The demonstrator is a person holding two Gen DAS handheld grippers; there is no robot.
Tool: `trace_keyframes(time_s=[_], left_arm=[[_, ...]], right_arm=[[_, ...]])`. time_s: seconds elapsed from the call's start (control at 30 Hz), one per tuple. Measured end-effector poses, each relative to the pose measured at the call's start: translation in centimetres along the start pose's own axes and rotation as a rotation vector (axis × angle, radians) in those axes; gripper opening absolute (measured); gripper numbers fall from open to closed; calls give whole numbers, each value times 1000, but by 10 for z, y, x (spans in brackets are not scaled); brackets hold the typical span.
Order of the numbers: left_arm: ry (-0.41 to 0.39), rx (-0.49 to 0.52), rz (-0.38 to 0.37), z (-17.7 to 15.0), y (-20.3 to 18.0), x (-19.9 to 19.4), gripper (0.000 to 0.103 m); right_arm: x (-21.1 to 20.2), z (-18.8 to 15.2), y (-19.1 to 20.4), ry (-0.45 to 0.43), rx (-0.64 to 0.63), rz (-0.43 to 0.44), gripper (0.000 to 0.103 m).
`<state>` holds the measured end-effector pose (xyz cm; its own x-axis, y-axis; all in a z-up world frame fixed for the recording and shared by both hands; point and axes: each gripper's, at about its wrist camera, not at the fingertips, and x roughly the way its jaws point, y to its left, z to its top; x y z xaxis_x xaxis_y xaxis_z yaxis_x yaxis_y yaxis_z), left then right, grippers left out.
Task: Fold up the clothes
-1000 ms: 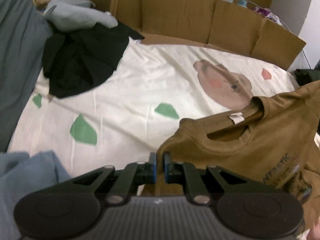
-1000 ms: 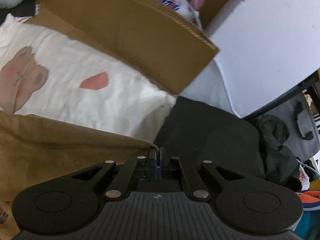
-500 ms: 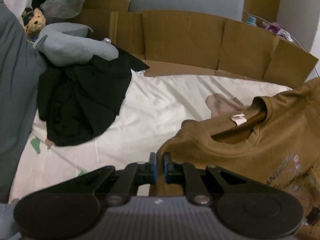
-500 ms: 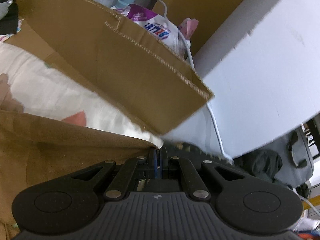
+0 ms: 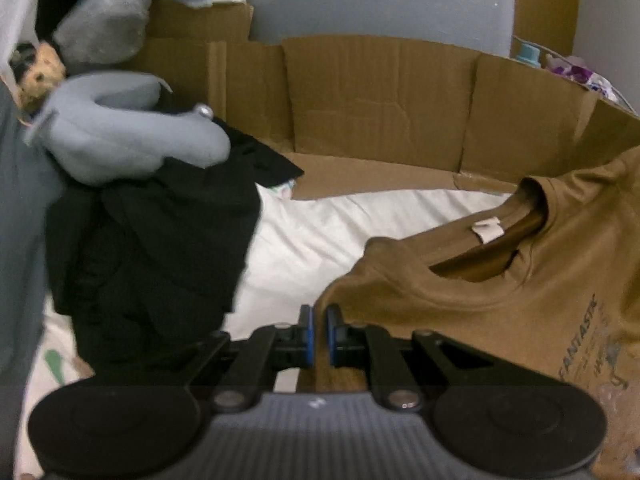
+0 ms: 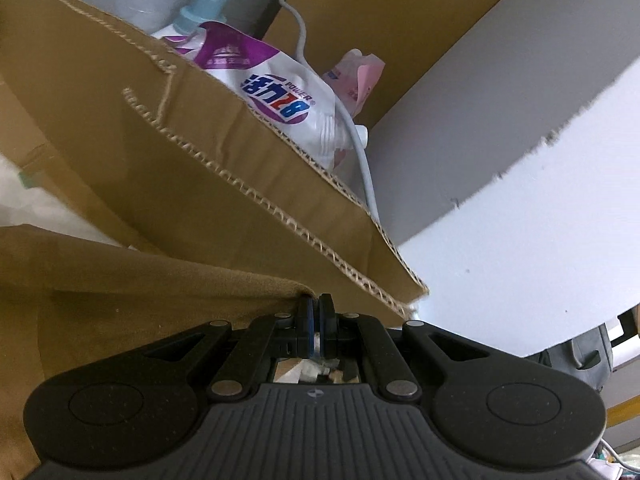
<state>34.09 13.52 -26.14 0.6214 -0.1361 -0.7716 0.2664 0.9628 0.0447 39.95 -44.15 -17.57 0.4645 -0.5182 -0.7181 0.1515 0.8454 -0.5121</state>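
- Left claw (image 5: 318,320): pinched tight on shoulder edge of the brown cotton T-shirt (image 5: 480,300).
- Right claw (image 6: 316,312): clamped on the shirt's other edge (image 6: 160,280).
- Shirt hangs spread over white bed sheet (image 5: 320,232), beside the cardboard wall (image 5: 380,100).

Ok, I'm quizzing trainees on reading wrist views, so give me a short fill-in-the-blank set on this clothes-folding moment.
1. Both grippers are shut on the ____ T-shirt.
2. The small label inside the shirt's collar is ____.
3. Left of the shirt on the sheet lies a ____ garment.
4. Behind the sheet stands a wall of ____.

Missing words: brown; white; black; cardboard
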Motion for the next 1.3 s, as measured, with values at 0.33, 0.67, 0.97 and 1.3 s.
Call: trace_keyframes(time_s=[0.33, 0.67, 0.97, 1.3], left_arm=[[118, -17, -25, -32, -8, 12, 21], [167, -50, 39, -74, 16, -14, 50], [148, -77, 36, -77, 31, 11, 26], [146, -32, 35, -89, -1, 43, 27]], right_arm=[[14, -29, 16, 33, 24, 49, 23], [-7, -70, 13, 6, 64, 140, 23], [-17, -68, 47, -36, 89, 241, 24], [-37, -101, 107, -58, 125, 386, 36]])
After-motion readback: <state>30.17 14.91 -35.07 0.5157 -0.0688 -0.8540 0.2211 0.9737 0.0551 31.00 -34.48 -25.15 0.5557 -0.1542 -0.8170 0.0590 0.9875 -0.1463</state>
